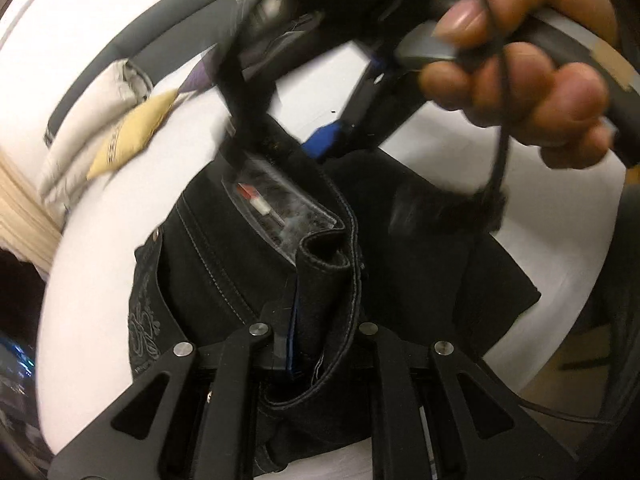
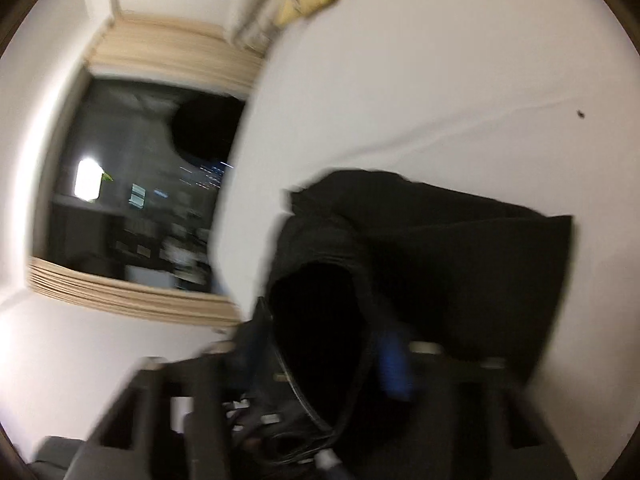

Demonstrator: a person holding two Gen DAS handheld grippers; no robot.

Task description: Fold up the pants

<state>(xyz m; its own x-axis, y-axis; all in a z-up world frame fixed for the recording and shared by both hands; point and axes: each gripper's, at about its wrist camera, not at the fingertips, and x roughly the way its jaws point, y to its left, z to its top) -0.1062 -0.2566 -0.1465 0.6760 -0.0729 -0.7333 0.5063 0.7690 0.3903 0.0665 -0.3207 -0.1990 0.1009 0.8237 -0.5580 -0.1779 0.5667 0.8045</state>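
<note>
Left gripper (image 1: 320, 336) clamped on the waistband of black denim pants (image 1: 256, 248) over the white bed sheet (image 1: 100, 280); right gripper (image 2: 332, 360) nearly closed around dark fabric, grip blurred.

A bed (image 1: 420, 92) with a plain white sheet carries everything. Black pants (image 1: 248, 248) lie bunched near its middle, partly lifted off the sheet. At the head edge sit pillows — one white (image 1: 100, 120), one yellow (image 1: 132, 136) — touching each other.

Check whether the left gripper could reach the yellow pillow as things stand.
Probably not yet: the left gripper is shut on the black pants, and the yellow pillow lies apart across bare white bed. It must let go first.
</note>
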